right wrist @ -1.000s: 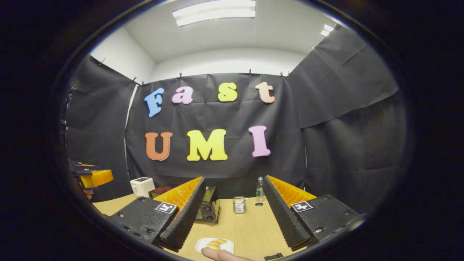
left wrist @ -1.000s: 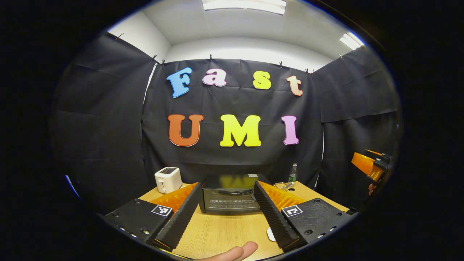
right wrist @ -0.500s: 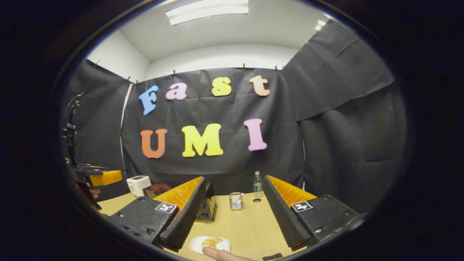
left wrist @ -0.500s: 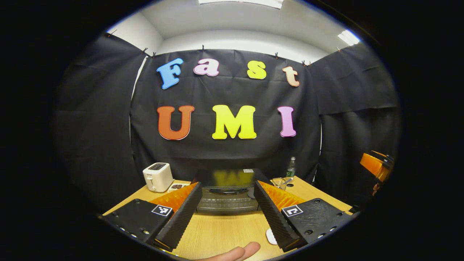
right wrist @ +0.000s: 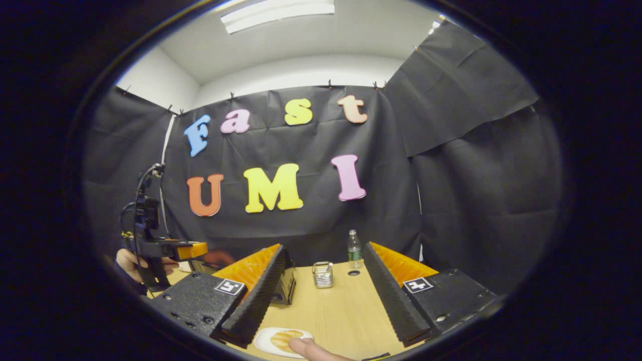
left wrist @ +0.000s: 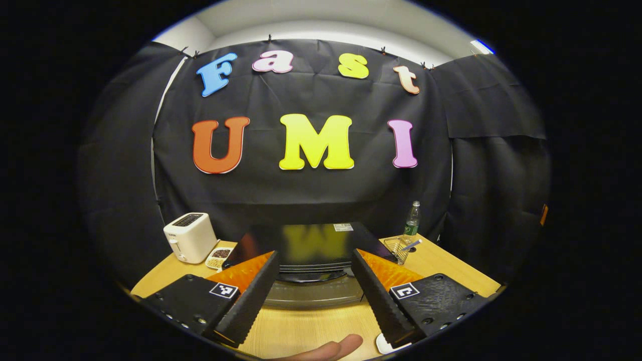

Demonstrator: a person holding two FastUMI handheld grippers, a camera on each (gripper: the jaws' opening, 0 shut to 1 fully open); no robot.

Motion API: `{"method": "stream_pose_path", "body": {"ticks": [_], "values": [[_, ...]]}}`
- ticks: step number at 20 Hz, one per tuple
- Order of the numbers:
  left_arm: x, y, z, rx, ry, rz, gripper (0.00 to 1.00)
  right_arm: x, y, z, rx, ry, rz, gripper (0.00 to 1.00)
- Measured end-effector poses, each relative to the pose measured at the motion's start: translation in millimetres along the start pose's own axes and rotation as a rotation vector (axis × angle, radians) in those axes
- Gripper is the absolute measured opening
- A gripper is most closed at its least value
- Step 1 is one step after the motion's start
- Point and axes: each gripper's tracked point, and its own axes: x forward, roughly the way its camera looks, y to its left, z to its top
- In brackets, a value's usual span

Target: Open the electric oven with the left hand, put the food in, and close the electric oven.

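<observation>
Left claw (left wrist: 313,281), its fingers spread apart and grasping nothing, points straight at the electric oven (left wrist: 311,250), which sits dead ahead at twelve o'clock on the worktop (left wrist: 301,331) with its door shut. The oven's long axis runs from nine to three o'clock across the claw's line, and what looks like the door handle lies just beyond the fingertips, so this hand seems much the nearer one for opening it. Right claw (right wrist: 321,296) is likewise released and empty; in the right gripper view the oven's side stands at about eleven o'clock, half behind its finger. Food (right wrist: 282,340), a pale pastry on a white plate (right wrist: 263,341), rests near the worktop's front edge at about seven o'clock, close under that claw. Bare worktop lies between plate and oven, likely room enough for the door to swing down. A toaster (left wrist: 189,236) at ten o'clock and a bottle (left wrist: 412,219) at two o'clock stand apart from the oven.
</observation>
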Motion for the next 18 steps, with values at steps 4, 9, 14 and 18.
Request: {"method": "stream_pose_path", "body": {"ticks": [4, 9, 14, 18], "values": [[50, 21, -25, -0.017, 0.062, 0.038, 0.95, -6, 13, 15, -0.108, -0.096, -0.001, 0.96], [68, 22, -56, -0.054, 0.156, 0.005, 0.95, -19, 32, 15, -0.137, -0.105, 0.010, 0.96], [60, 15, -64, 0.037, 0.155, 0.015, 0.86, -27, 32, 8, -0.129, -0.071, 0.019, 0.96], [49, 14, -74, 0.004, 0.168, 0.007, 1.00, -36, 32, -10, -0.056, -0.014, 0.041, 0.96]]}}
